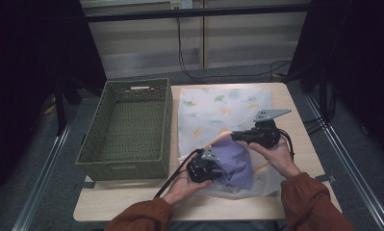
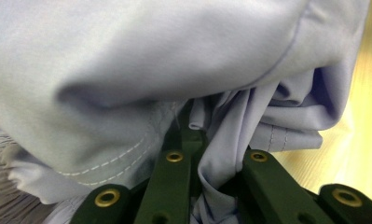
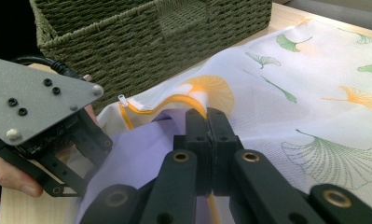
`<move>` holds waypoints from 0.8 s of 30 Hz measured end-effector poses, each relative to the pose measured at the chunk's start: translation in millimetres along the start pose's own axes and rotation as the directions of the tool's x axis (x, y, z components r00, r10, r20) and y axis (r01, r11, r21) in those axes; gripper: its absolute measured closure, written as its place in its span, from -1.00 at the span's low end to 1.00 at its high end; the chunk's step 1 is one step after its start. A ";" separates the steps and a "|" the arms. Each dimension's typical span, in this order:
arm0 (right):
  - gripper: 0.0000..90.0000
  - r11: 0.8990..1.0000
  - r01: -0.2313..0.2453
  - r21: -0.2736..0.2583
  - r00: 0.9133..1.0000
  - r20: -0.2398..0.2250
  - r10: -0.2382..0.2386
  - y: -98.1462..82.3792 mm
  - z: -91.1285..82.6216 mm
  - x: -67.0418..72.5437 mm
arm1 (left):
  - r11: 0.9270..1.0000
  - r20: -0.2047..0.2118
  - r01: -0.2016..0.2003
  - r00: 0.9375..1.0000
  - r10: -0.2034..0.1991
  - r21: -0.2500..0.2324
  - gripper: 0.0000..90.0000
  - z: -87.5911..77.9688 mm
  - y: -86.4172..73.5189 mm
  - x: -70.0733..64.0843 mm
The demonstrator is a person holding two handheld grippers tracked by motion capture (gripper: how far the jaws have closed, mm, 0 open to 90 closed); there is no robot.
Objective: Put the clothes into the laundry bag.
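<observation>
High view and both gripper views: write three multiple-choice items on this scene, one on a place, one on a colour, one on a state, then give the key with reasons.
1. Where does the woven basket stand?
A. left of the mesh laundry bag
B. on top of the bag
C. on the floor

2. What colour is the garment going into the bag?
A. red
B. lavender
C. black

3. How does the right gripper stand?
A. wide open above the basket
B. shut on the bag's orange zipper edge
C. lying loose on the table

Key: 1 A, the basket sits beside the bag on the table. 2 B, the cloth is pale purple. 3 B, its jaws meet on the orange edge.
</observation>
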State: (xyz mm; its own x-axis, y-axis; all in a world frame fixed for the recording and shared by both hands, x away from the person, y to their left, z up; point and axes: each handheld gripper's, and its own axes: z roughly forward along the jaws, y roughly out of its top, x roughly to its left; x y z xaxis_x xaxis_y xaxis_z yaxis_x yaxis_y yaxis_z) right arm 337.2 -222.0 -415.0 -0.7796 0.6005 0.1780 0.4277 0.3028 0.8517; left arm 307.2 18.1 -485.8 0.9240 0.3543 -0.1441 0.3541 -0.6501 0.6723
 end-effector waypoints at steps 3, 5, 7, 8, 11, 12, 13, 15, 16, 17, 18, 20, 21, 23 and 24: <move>1.00 1.000 0.003 0.000 1.000 0.002 -0.003 0.5 0.1 1.4 | 1.000 0.005 0.001 1.000 -0.001 -0.018 0.90 -2.0 1.2 1.4; 0.99 1.000 0.002 0.001 1.000 -0.002 -0.002 0.1 0.2 1.7 | 1.000 0.003 0.000 1.000 0.000 -0.012 0.90 -4.2 2.2 1.7; 1.00 1.000 0.001 0.001 1.000 -0.005 -0.001 0.2 0.2 1.7 | 0.999 0.007 0.007 1.000 -0.006 -0.036 0.90 -3.7 2.3 1.3; 1.00 1.000 0.000 0.002 1.000 -0.006 0.000 0.2 0.4 1.6 | 1.000 0.005 -0.008 1.000 0.008 -0.019 0.90 -4.7 3.0 1.5; 0.99 1.000 0.003 0.006 1.000 -0.012 -0.002 -0.3 1.4 2.0 | 1.000 0.000 0.011 1.000 -0.011 -0.027 0.90 -3.8 3.9 0.7; 0.99 1.000 0.001 0.009 1.000 -0.017 -0.001 -0.7 2.3 2.2 | 1.000 0.003 0.002 1.000 -0.002 -0.029 0.90 -2.9 4.0 1.4; 0.99 1.000 0.002 0.014 1.000 -0.021 -0.002 -1.1 3.0 2.6 | 1.000 0.001 -0.004 1.000 0.004 -0.020 0.90 -2.9 4.2 2.1; 1.00 1.000 0.004 0.019 1.000 -0.025 -0.003 -1.3 4.0 2.8 | 1.000 0.004 -0.005 1.000 0.005 -0.017 0.90 -3.2 4.9 2.9; 1.00 1.000 0.003 0.020 1.000 -0.024 -0.002 -1.3 4.0 2.8 | 1.000 -0.002 0.000 1.000 0.000 -0.010 0.90 -3.5 5.9 2.7; 1.00 1.000 0.003 0.019 1.000 -0.025 -0.003 -1.3 3.9 2.8 | 1.000 -0.006 -0.005 1.000 0.005 -0.014 0.90 -3.5 7.0 3.3; 1.00 1.000 0.002 0.019 1.000 -0.026 -0.002 -1.3 3.8 2.7 | 1.000 -0.007 -0.002 1.000 0.002 -0.010 0.90 -4.3 8.0 3.5; 1.00 1.000 -0.001 0.018 1.000 -0.025 0.002 -1.4 3.7 2.5 | 1.000 -0.001 0.004 1.000 -0.004 -0.007 0.90 -2.7 9.0 3.9; 1.00 1.000 -0.001 0.016 1.000 -0.027 0.002 -1.4 3.7 2.6 | 1.000 -0.005 -0.001 1.000 0.001 -0.003 0.90 -1.9 9.1 4.1; 1.00 1.000 0.001 0.018 1.000 -0.026 0.000 -1.2 3.7 3.3 | 1.000 0.004 0.017 1.000 -0.017 -0.026 0.90 -0.6 9.2 5.3; 1.00 1.000 0.000 0.017 1.000 -0.027 0.000 -1.1 3.7 3.5 | 1.000 -0.001 0.015 1.000 -0.015 -0.018 0.90 -1.3 9.9 6.2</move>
State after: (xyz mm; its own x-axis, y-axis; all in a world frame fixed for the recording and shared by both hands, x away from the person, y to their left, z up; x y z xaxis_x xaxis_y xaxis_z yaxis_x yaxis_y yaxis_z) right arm 335.7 -217.5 -417.2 -0.7917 0.5801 0.1917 0.4355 0.3157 0.8430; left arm 316.2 14.7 -479.1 0.9185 0.3644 -0.1532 0.3650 -0.6328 0.6829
